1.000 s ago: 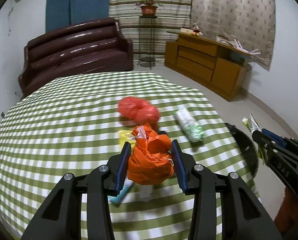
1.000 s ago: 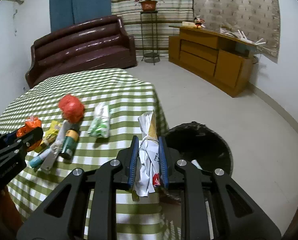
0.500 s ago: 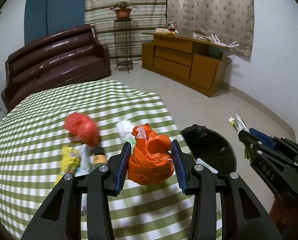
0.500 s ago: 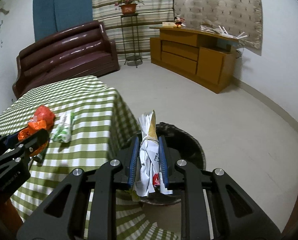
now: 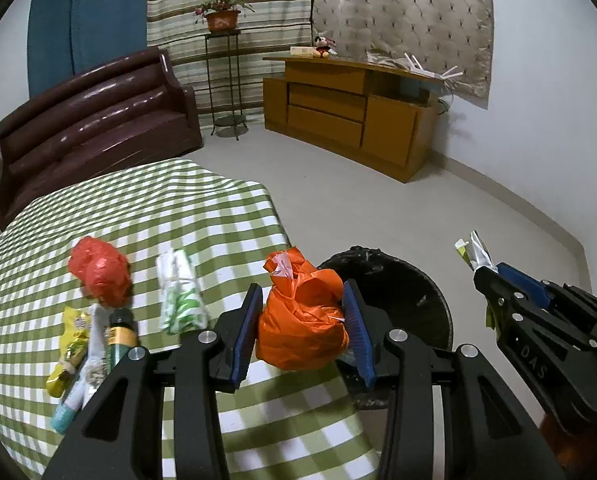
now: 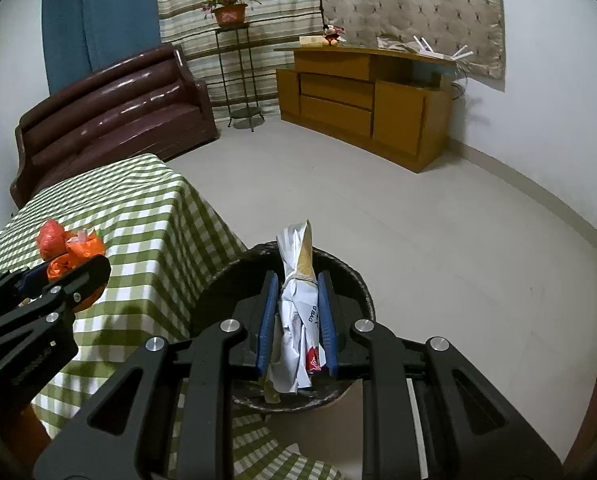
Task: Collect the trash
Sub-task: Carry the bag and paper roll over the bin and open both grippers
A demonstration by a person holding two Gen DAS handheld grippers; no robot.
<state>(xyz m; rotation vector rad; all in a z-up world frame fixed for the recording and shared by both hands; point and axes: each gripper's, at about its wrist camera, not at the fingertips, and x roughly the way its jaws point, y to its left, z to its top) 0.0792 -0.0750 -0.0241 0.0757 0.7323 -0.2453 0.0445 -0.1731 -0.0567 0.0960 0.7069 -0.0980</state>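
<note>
My left gripper (image 5: 303, 312) is shut on an orange plastic bag (image 5: 304, 320) and holds it over the table's right edge, beside the black trash bin (image 5: 410, 304). My right gripper (image 6: 297, 312) is shut on a crumpled white paper wrapper (image 6: 298, 312) and holds it right above the bin (image 6: 354, 284). On the green checked table (image 5: 138, 220) lie a red bag (image 5: 98, 270), a white-green wrapper (image 5: 180, 300), a yellow packet (image 5: 72, 344), a small bottle (image 5: 120, 334) and a tube (image 5: 78, 384). The right gripper shows in the left wrist view (image 5: 484, 276).
The bin stands on the pale floor against the table's right side. A dark red sofa (image 5: 90, 128) is behind the table. A wooden cabinet (image 5: 354, 112) and a plant stand (image 5: 222, 80) line the far wall.
Both grippers have moved right with their loads. The orange bag went from mid-table to the table edge by the bin. The white wrapper went from beside the bin to over it.
</note>
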